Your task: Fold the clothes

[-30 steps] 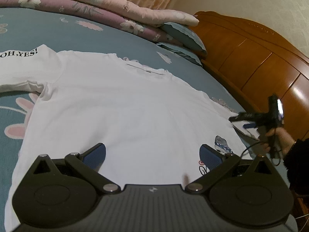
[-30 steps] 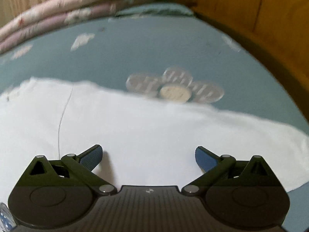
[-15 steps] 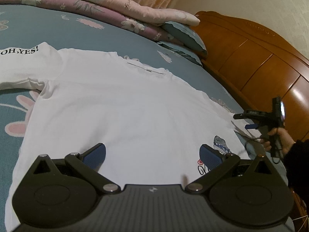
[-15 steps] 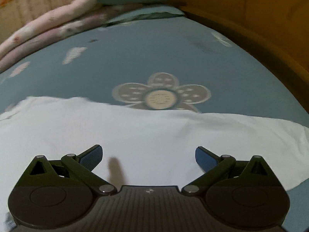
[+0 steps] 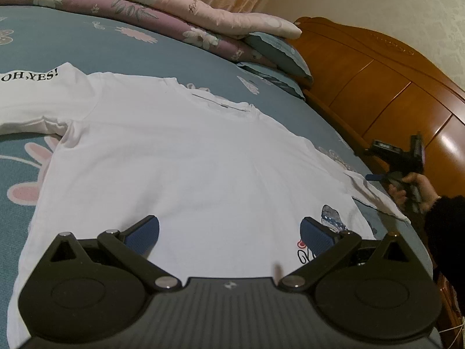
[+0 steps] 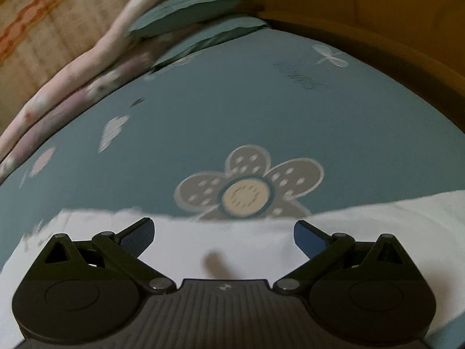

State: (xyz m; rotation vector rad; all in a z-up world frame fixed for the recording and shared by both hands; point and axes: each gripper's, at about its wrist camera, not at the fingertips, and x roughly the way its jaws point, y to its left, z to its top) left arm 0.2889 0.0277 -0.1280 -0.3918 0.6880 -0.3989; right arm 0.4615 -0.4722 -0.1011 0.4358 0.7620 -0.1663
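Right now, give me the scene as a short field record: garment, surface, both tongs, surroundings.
garment: white T-shirt, spread flat, "OH,YES!" printed on one sleeve, small print near the hem
surface: blue floral bedsheet
left tongs: open, over the shirt's lower part, holding nothing
right tongs: open, over the shirt's edge by the grey flower print, holding nothing
surroundings: folded quilts and pillows at the far side, wooden headboard
fold progress: none visible
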